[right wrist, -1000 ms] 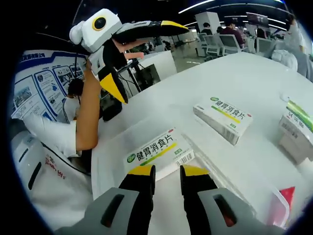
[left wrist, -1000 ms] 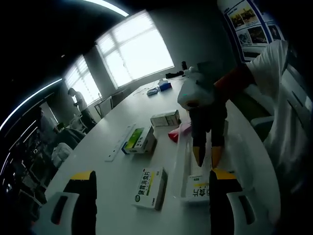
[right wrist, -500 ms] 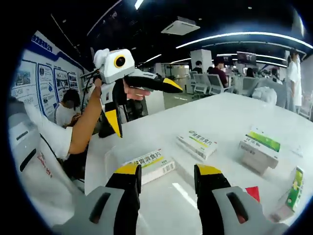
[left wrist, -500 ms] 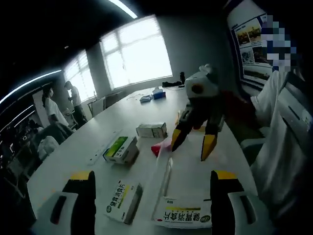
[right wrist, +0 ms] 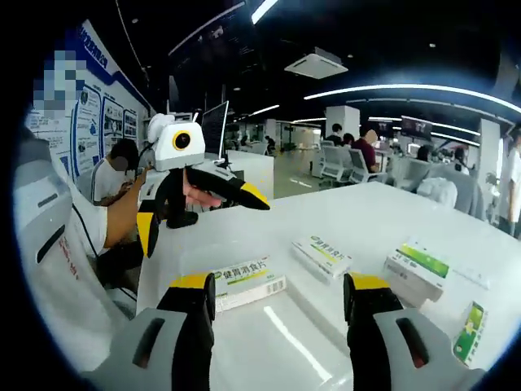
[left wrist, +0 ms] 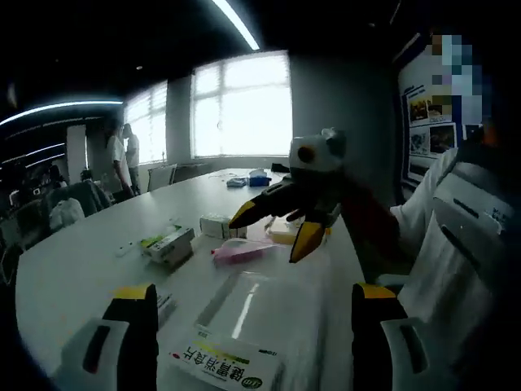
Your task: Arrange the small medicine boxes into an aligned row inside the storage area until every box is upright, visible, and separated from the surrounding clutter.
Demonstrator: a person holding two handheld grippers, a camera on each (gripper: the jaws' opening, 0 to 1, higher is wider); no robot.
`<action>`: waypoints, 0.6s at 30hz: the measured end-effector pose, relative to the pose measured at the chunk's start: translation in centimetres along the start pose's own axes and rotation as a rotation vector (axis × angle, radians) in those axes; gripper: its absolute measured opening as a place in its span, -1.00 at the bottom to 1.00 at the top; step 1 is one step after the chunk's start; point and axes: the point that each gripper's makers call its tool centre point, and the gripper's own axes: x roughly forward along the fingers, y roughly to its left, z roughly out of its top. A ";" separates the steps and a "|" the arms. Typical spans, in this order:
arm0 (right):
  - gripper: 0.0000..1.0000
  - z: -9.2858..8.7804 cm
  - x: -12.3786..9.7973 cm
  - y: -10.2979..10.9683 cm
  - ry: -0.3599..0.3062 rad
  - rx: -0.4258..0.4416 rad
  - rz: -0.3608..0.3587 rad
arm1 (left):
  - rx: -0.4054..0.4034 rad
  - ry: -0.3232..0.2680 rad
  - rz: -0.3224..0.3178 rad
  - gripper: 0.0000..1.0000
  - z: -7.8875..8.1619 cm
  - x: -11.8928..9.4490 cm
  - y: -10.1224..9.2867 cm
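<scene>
A flat medicine box [left wrist: 221,366] with green and yellow print lies in a clear plastic tray [left wrist: 273,297], just ahead of my left gripper [left wrist: 254,292], which is open wide and holds nothing. The same box [right wrist: 244,280] lies flat beyond my right gripper [right wrist: 281,283], whose jaws are spread and bare. Further out on the white table lie a second flat box [right wrist: 321,254] and a green-topped box [right wrist: 419,265]. A small box [right wrist: 468,330] stands at the right edge. Each gripper hovers open above the table in the other's view: the right gripper [left wrist: 275,230], the left gripper [right wrist: 202,217].
A pink object [left wrist: 244,251] lies past the tray, with a green box [left wrist: 167,242] and a white box [left wrist: 216,226] beyond it. A person in a white sleeve [left wrist: 464,244] holds the grippers at the table edge. Other people and chairs are far behind.
The right gripper's jaws have spread from nearly shut to wide and drawn back from the box in the tray. Both views have lifted and tilted up from the table.
</scene>
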 end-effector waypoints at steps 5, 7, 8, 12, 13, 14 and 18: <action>0.54 0.1 -0.7 -0.3 -0.007 -0.012 -0.017 | 0.054 0.013 0.051 0.99 -1.0 -0.9 0.1; 0.55 0.0 -0.8 -0.2 0.000 -0.020 -0.007 | 0.056 0.030 0.059 0.99 -1.7 -1.2 0.1; 0.55 -0.1 -0.9 -0.1 0.005 -0.020 -0.003 | 0.052 0.033 0.060 0.99 -1.9 -1.4 0.1; 0.62 -0.4 -1.6 0.0 0.021 -0.025 -0.017 | 0.075 0.067 0.115 0.99 -3.1 -2.3 0.6; 0.63 -0.5 -1.7 0.0 0.025 -0.026 -0.020 | 0.073 0.073 0.125 0.99 -3.3 -2.4 0.7; 0.64 -0.6 -1.9 0.0 0.029 -0.029 -0.028 | 0.073 0.089 0.137 0.99 -3.7 -2.6 0.9; 0.70 -0.6 -2.3 0.2 0.030 -0.031 -0.036 | 0.056 0.091 0.150 0.99 -4.2 -3.2 1.0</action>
